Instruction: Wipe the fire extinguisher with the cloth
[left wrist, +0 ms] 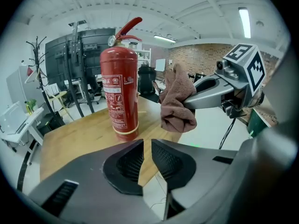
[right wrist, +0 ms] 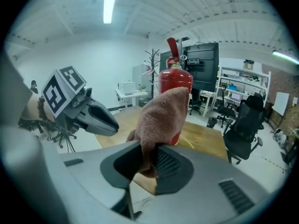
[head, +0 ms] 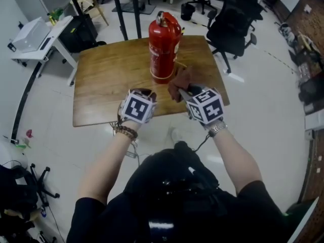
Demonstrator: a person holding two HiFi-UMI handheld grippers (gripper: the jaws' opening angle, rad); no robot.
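Note:
A red fire extinguisher point(head: 163, 47) stands upright on the wooden table point(head: 104, 82), toward its far middle. My right gripper point(head: 183, 91) is shut on a brown cloth point(head: 179, 82), which it holds up just in front of the extinguisher's base. In the right gripper view the cloth point(right wrist: 161, 118) bunches up from between the jaws and hides the lower part of the extinguisher point(right wrist: 175, 78). My left gripper point(head: 145, 92) hovers over the table's near edge, left of the cloth. Its jaws point(left wrist: 147, 149) stand a narrow gap apart with nothing between them. The extinguisher point(left wrist: 120, 94) is ahead of it, untouched.
A black office chair point(head: 230, 27) stands beyond the table's far right corner. A white desk point(head: 38, 37) and a black cabinet point(head: 81, 32) are at the far left. Dark table legs point(head: 129, 11) rise behind the table. Pale floor surrounds it.

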